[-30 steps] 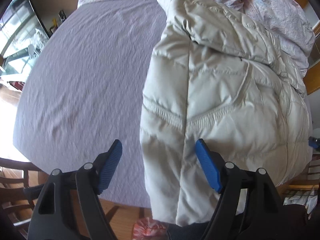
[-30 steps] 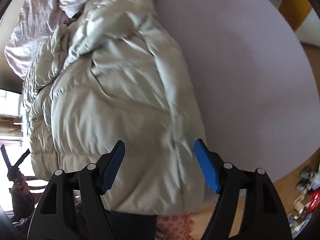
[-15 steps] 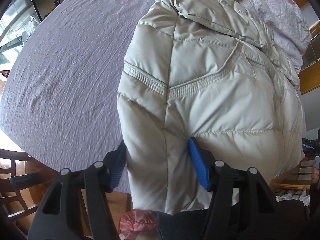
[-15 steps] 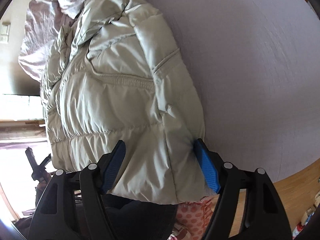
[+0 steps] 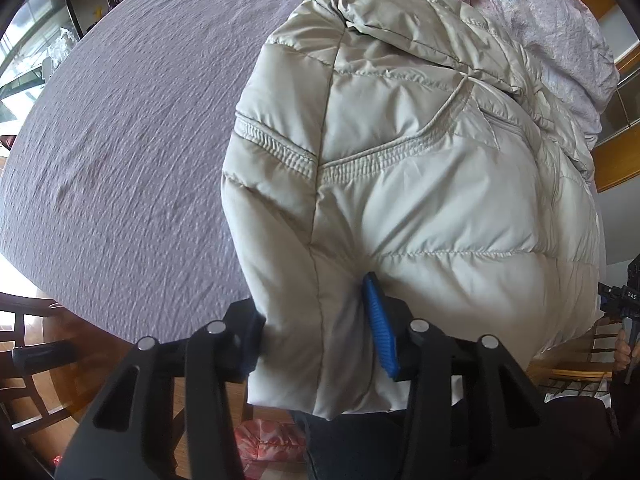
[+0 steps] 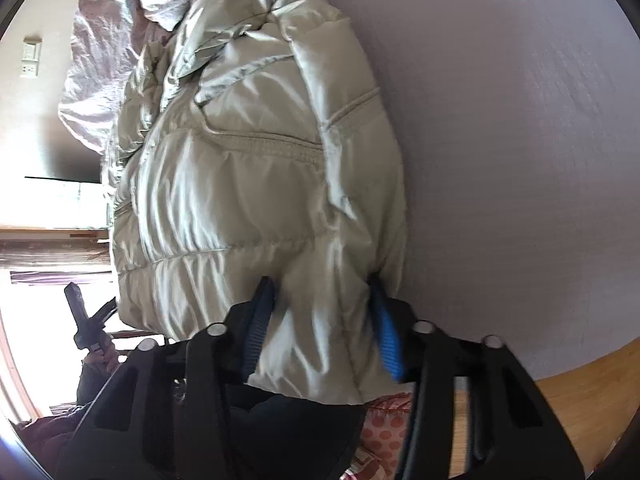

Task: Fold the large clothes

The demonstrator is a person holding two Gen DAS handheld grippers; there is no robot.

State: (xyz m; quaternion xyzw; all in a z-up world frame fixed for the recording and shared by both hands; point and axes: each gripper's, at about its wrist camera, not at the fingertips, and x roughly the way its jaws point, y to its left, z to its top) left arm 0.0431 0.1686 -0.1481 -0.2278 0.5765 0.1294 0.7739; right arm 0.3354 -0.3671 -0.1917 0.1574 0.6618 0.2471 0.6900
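Both tongs, spread wide a second ago, are now clenched on the hem of the puffy cream quilted down jacket (image 5: pixel 420 184): the left tongs (image 5: pixel 316 332) on its left corner, the right tongs (image 6: pixel 320 320) on its right corner. The jacket lies at the near edge of the lilac-sheeted bed (image 5: pixel 120 140), hem overhanging, so I judge the fold can begin.

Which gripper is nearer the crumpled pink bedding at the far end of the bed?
Neither, as far as the views show: left gripper and right gripper both clamp the puffer jacket hem at the near edge, opposite the bedding.
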